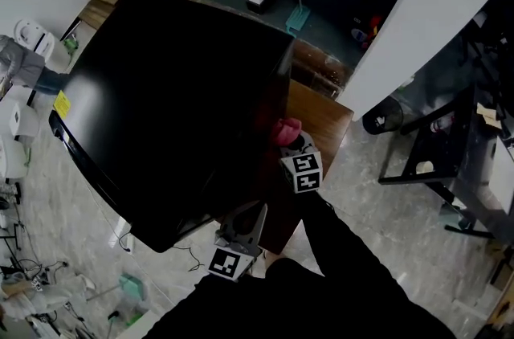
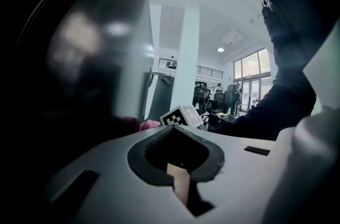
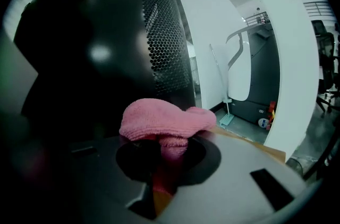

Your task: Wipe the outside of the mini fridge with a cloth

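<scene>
The black mini fridge (image 1: pixel 177 96) stands on a wooden table (image 1: pixel 323 119) and fills the middle of the head view, with a yellow sticker (image 1: pixel 62 104) at its left edge. The right gripper (image 1: pixel 292 144) is at the fridge's right side wall. Its 2 jaws are clamped on a pink cloth (image 1: pixel 285 130), which touches the wall.

In the right gripper view the pink cloth (image 3: pixel 162 119) bunches above the right gripper (image 3: pixel 167 156), with 1 fold pulled down between the jaws. Behind it rises the mini fridge (image 3: pixel 101 53), whose perforated vent panel (image 3: pixel 164 42) runs up the side. A corner of the wooden table (image 3: pixel 249 142) shows just past the cloth.

The left gripper (image 1: pixel 245 225) is lower and nearer the person, just beside the fridge's near corner and apart from the cloth. In the left gripper view the left gripper (image 2: pixel 175 156) has its jaws drawn together (only a thin wood-coloured slit shows between them) and grips nothing. The mini fridge (image 2: pixel 90 58) looms at the left there, and the right gripper's marker cube (image 2: pixel 182 115) sits beyond the jaws.
</scene>
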Available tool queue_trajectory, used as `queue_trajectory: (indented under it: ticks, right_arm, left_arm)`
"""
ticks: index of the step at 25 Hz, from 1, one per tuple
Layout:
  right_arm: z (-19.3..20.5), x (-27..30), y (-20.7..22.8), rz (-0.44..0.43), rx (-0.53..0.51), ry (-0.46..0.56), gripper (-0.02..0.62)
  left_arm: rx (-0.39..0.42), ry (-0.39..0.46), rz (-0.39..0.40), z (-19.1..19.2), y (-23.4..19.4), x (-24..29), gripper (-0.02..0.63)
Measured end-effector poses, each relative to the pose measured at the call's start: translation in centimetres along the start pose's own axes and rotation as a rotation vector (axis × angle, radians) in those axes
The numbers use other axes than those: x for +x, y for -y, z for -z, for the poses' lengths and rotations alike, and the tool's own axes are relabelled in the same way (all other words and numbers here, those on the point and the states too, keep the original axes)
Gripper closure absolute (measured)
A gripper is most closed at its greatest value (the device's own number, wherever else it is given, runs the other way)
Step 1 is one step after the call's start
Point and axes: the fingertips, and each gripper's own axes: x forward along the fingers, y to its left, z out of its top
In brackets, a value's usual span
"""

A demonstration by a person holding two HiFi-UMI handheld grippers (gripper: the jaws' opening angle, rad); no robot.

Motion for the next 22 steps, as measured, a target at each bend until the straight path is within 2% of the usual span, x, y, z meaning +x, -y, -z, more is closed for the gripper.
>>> queue_trajectory:
  ticks: [6,11,15,22]
  right_arm:
    - [-0.3,-0.4,0.9,0.000,-0.017,-0.033,0.549]
    - [-3.2,-5.4,-1.4,-0.009,-0.057,0.049,0.549]
    - [-6.6,-11.4,-5.8,-0.051,-0.074,0.134,0.549]
    - [-10.0,-22.1,-18.9,-0.224,-0.153,0.204,0.549]
  left_arm:
    - [-0.006,0.013,0.005,-1.1,1.0,-1.5,0.600]
    - [-0.008,0.048,0.019,-3.2,1.7,-4.6,0.600]
    - [-0.012,0.075,0.059,-6.1,2.1,-7.9,0.600]
    - [-0.045,0.113,0.111,-9.7,2.2,-16.8,0.600]
